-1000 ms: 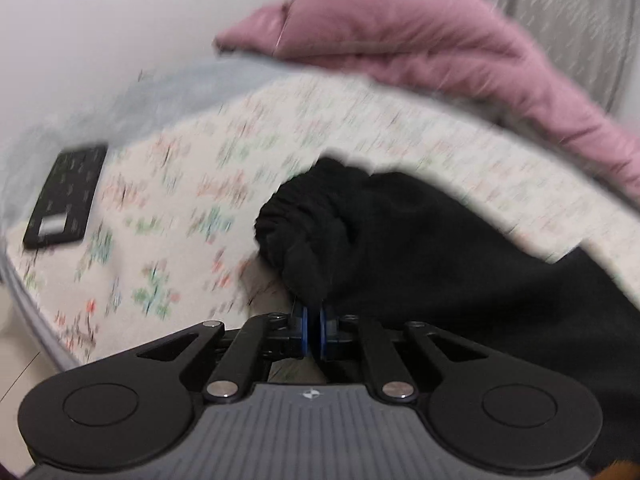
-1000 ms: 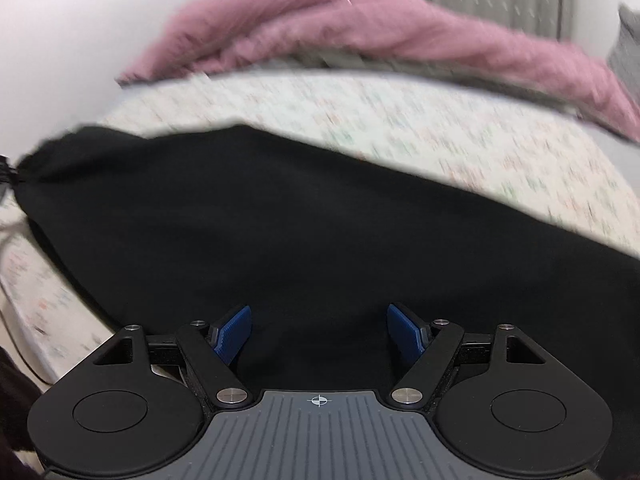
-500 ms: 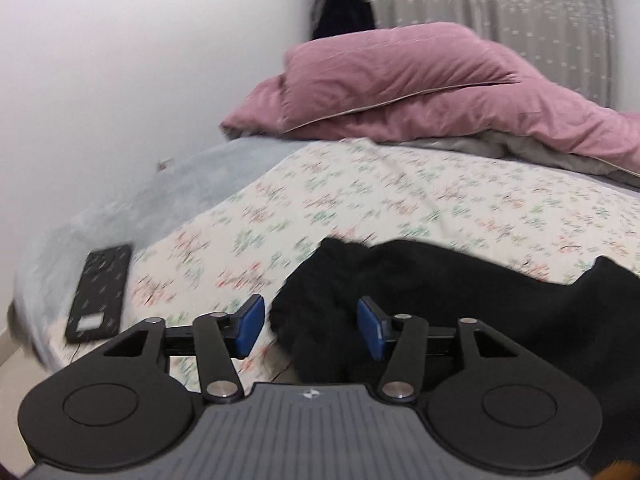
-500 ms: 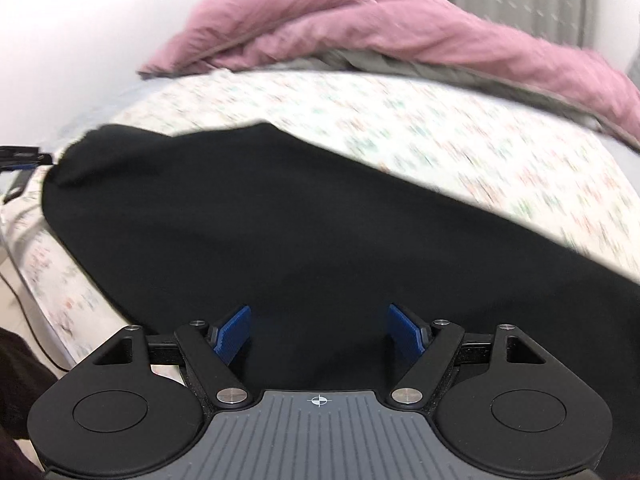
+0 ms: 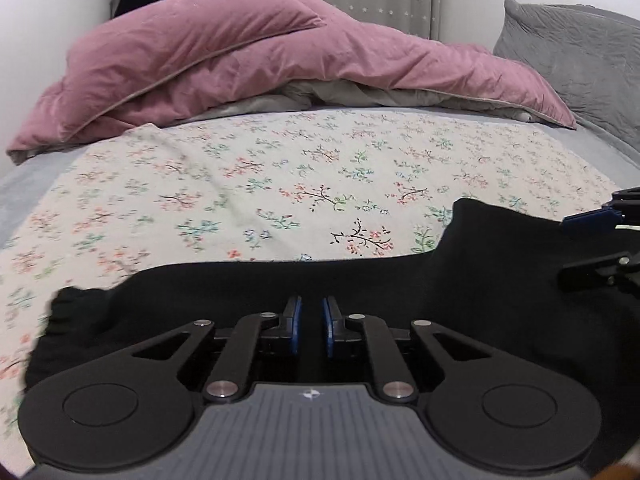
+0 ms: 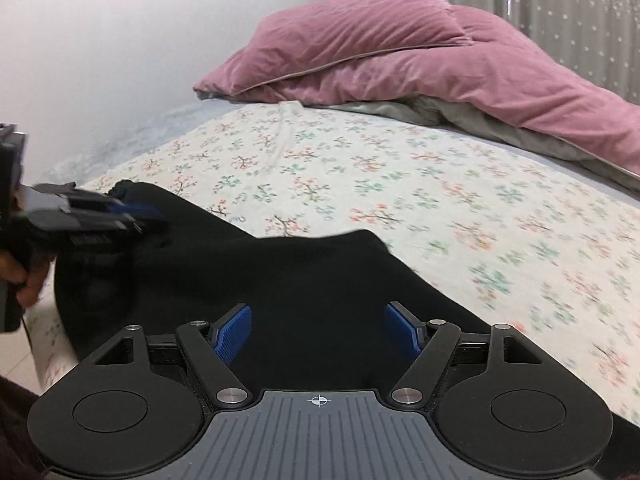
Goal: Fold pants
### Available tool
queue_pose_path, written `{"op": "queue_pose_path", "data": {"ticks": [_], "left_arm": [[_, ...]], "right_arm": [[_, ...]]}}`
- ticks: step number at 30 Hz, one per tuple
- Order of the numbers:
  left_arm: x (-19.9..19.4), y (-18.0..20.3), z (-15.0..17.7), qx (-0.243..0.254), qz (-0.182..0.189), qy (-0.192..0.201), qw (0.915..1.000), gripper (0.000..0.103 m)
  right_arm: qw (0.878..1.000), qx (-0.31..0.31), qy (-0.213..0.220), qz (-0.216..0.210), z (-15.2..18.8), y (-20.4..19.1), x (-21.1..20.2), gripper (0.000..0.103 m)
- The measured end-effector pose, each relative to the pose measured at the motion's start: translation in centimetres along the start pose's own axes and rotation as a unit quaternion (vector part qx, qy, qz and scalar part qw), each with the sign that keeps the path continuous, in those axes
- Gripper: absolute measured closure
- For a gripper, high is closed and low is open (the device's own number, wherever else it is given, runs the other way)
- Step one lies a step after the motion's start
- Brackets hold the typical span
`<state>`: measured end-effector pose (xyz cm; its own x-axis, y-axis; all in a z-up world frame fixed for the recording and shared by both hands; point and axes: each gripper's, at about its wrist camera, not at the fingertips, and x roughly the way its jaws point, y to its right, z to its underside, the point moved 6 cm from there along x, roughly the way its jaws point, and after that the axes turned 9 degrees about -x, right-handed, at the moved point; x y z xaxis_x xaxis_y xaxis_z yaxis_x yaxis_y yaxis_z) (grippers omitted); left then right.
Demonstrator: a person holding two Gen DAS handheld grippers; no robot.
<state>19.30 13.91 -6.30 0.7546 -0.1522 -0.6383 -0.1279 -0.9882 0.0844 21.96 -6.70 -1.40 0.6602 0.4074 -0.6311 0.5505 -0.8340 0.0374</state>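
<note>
Matt black cloth pants [image 5: 460,292] lie soft and lightly napped along the near edge of a bed sheet [image 5: 280,184] of smooth cotton-like fabric printed with small floral sprigs. At the far edge, a pink duvet [image 5: 248,60] shows a crinkled, faintly velvety cloth. The left gripper [image 5: 311,326] and right gripper [image 6: 318,330] are matt black plastic with ribbed grey housings, bright metal rivets and textured blue rubbery pads [image 6: 234,334].

No readable text or labels anywhere.
</note>
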Motion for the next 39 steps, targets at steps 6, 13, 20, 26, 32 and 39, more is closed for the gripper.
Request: {"op": "queue_pose_path", "data": {"ticks": [6, 13, 20, 26, 32, 39], "left_arm": [[3.7, -2.3, 0.3, -0.012, -0.073, 0.024, 0.9969, 0.07], [4.4, -6.3, -0.7, -0.1, -0.113, 0.039, 0.9878, 0.07], [2.1, -5.3, -1.2, -0.1, -0.105, 0.065, 0.9873, 0.068], [-0.1, -2.9, -1.1, -0.071, -0.06, 0.079, 0.9925, 0.052], [-1.8, 1.1, 1.1, -0.002, 0.007, 0.064, 0.9979, 0.039], [-1.5, 0.7, 4.1, 0.014, -0.01, 0.031, 0.9994, 0.028]], "right_arm": [[0.999, 0.015, -0.032, 0.011, 1.1, 0.0, 4.1, 0.031], [0.998, 0.009, -0.043, 0.034, 4.6, 0.9, 3.6, 0.031], [0.998, -0.008, -0.04, 0.046, 3.6, 0.6, 2.9, 0.031], [0.998, -0.027, -0.032, 0.046, 1.8, -0.3, 4.0, 0.031], [0.999, -0.01, -0.043, 0.0, 3.0, -0.8, 1.7, 0.029], [0.997, -0.038, -0.065, 0.002, 9.1, -1.5, -3.9, 0.028]]}}
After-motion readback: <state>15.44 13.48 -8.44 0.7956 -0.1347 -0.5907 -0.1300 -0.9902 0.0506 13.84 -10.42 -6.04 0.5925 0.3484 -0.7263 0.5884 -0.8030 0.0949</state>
